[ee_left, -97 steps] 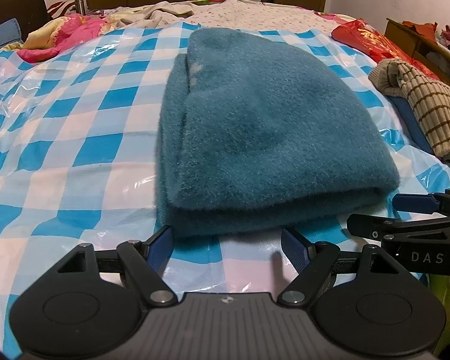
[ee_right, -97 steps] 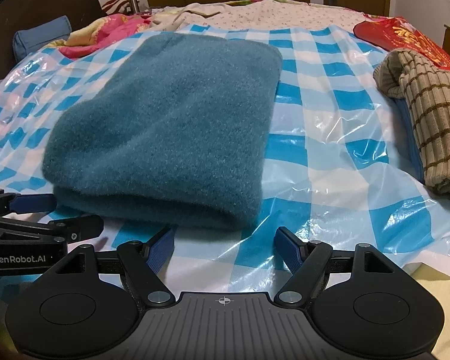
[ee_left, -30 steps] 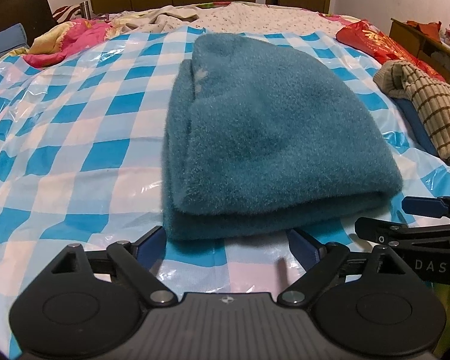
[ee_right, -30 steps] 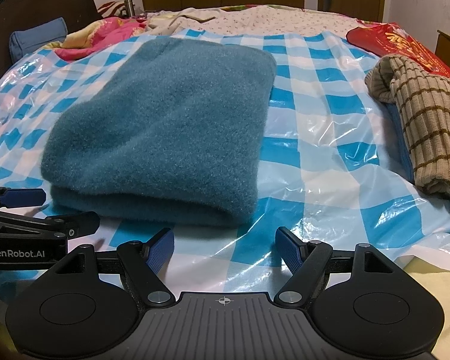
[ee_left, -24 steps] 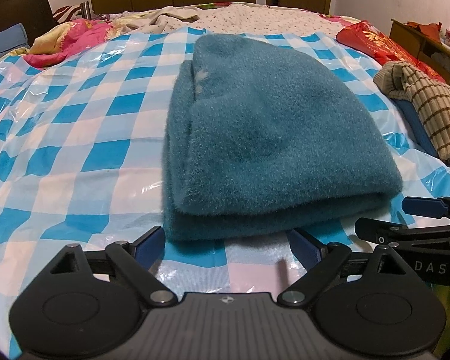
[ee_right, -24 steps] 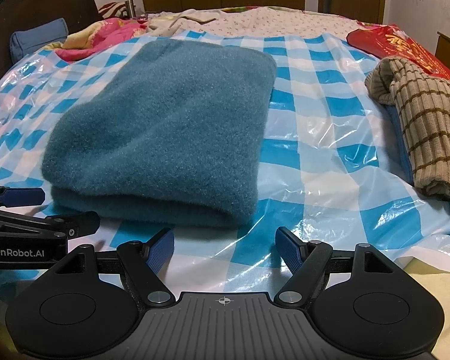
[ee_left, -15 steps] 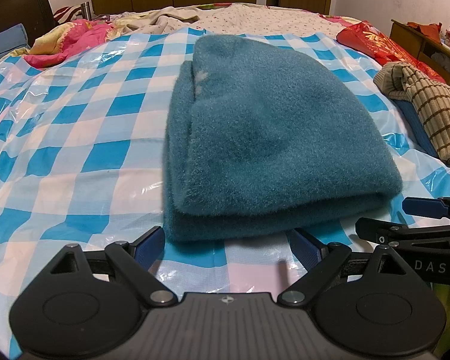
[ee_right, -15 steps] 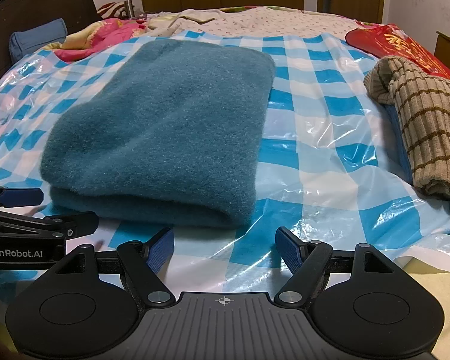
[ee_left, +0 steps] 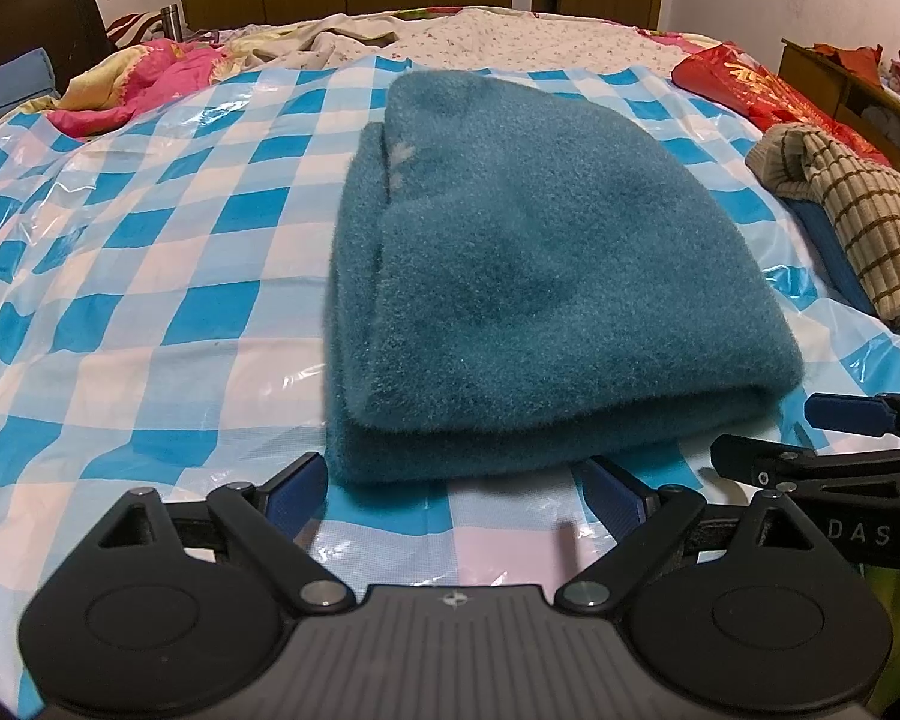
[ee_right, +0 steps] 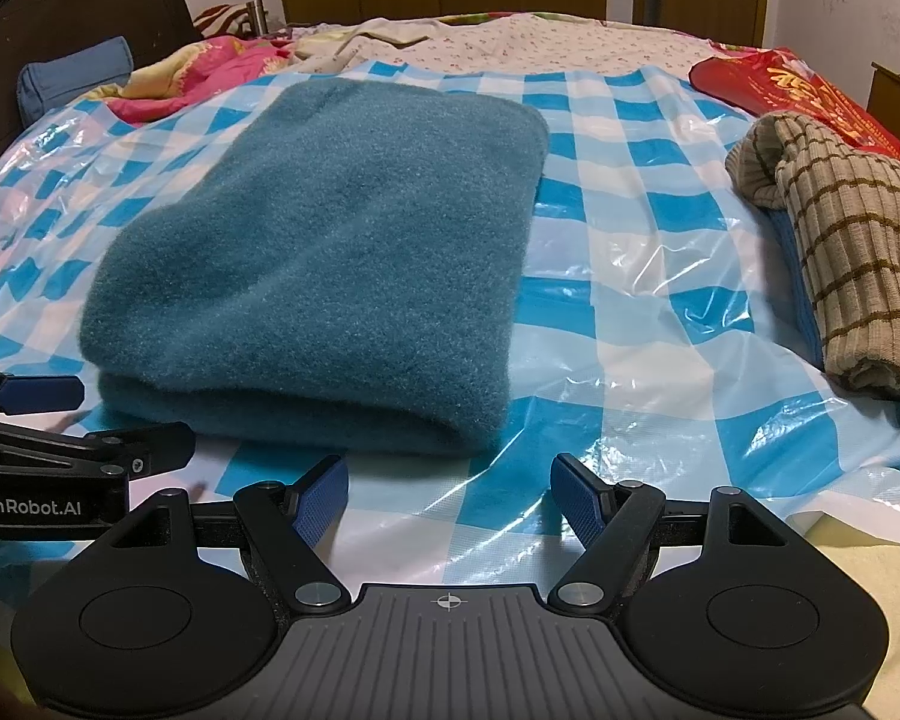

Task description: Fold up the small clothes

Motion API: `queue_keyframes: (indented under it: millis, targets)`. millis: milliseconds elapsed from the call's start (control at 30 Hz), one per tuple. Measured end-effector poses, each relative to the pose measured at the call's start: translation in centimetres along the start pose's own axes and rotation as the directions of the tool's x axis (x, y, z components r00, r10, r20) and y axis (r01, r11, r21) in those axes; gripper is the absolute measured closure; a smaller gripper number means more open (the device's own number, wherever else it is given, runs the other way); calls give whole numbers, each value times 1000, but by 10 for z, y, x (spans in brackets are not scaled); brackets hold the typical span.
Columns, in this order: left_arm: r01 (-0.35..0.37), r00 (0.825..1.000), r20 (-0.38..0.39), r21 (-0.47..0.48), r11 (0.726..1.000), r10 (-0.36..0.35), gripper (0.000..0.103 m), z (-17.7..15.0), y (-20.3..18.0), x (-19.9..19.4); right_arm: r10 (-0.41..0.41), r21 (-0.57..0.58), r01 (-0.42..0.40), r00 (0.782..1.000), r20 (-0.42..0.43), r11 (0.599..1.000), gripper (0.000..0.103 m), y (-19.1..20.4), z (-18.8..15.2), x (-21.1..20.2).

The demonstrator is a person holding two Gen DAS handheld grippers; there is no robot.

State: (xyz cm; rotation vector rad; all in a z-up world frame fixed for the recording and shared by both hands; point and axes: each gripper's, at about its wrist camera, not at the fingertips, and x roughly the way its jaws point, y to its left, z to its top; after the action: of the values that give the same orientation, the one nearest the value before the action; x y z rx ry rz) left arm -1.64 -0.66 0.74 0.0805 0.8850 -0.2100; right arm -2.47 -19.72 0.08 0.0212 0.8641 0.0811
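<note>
A fuzzy teal garment [ee_left: 528,276] lies folded in layers on the blue-and-white checked plastic sheet [ee_left: 150,276]; it also shows in the right wrist view [ee_right: 330,252]. My left gripper [ee_left: 453,489] is open and empty, its fingers just in front of the garment's near folded edge. My right gripper [ee_right: 450,492] is open and empty, a little in front of the garment's near right corner. Each gripper shows at the edge of the other's view.
A folded beige striped knit [ee_right: 846,240] lies on a blue garment at the right [ee_left: 852,222]. Pink and red bedding [ee_left: 144,84] and a red bag [ee_right: 810,96] lie at the far edges. A dark headboard [ee_right: 78,30] stands at the far left.
Almost nothing has moved. The left gripper's jaws stand slightly wider than 3.2 s ago; both grippers hover in the same places before the folded garment.
</note>
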Motion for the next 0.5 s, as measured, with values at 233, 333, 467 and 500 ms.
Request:
queue_keyframes:
  millis: [233, 333, 467, 500]
  targets:
    - [-21, 1000, -3, 12, 1000, 21, 0, 0, -3, 1, -2, -1, 2, 1000, 0, 1000, 27, 0, 0, 0]
    - [-22, 1000, -4, 12, 1000, 22, 0, 0, -3, 1, -3, -2, 3, 1000, 0, 1000, 27, -2, 1, 0]
    - [-25, 1000, -7, 14, 1000, 25, 0, 0, -3, 1, -6, -5, 6, 1000, 1, 1000, 27, -3, 1, 0]
    - [-25, 1000, -7, 15, 1000, 25, 0, 0, -3, 1, -6, -5, 6, 1000, 1, 1000, 27, -2, 1, 0]
